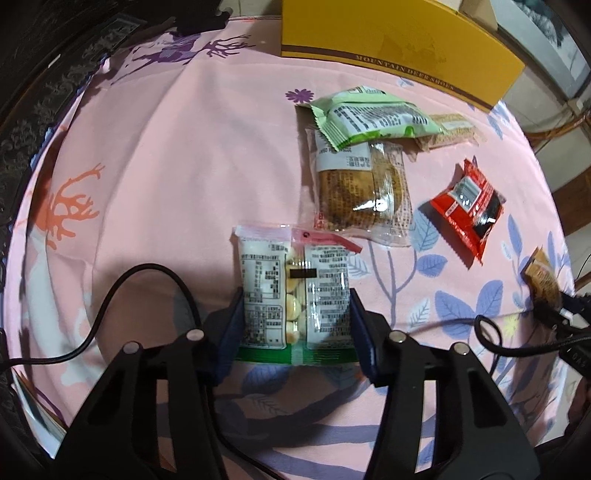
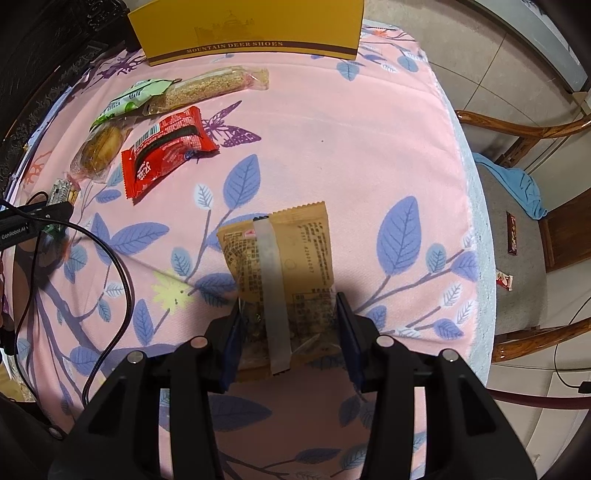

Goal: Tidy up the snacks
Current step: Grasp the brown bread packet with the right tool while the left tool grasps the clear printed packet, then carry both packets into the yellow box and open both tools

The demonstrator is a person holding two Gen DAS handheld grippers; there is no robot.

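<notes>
Left wrist view shows our left tool [image 1: 295, 325] squeezed on the sides of a white pack of little round snacks [image 1: 291, 291]. No earlier picture is here, so we only say how it sits now: the pads press on both sides of the pack. Our right tool [image 2: 288, 325] is clamped on a brown snack bag [image 2: 284, 273] with a strip of tape down it. Both packs seem to be just above the pink cloth on the counter [image 1: 177, 147].

We think the job is only starting. A green pack [image 1: 369, 118], a clear pack of cakes [image 1: 362, 192], a red pack [image 1: 467, 206] and a long seed bar [image 2: 210, 90] lie loose near the yellow box [image 2: 251, 29]. We see no snacks put away yet. We guess the box is where they go, but we cannot tell for sure. Two are in hand; four more are left.
</notes>
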